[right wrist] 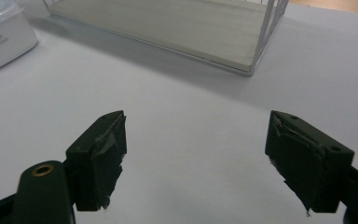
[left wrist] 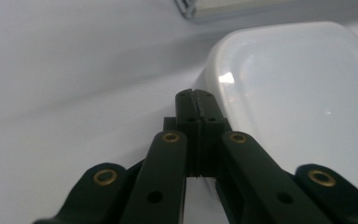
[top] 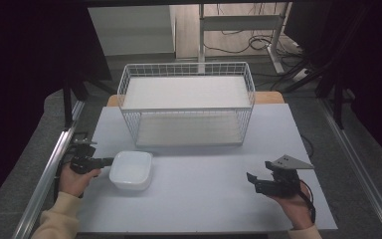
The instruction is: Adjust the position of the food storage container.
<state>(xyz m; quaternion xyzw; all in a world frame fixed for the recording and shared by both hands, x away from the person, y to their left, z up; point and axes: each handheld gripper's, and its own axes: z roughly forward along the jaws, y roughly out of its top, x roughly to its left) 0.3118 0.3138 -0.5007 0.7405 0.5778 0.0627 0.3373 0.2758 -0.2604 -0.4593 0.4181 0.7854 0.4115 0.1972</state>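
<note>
My left gripper (top: 105, 161), jaws together, pinches the rim of the white container (top: 131, 170) at its 9 o'clock edge. Right gripper (top: 251, 179) idles, jaws apart. Wire rack (top: 186, 107) at 12 o'clock empty; transfer not begun, I judge.

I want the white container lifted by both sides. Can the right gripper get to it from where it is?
Probably yes: the right gripper is open, and bare table lies between it and the white container.
</note>
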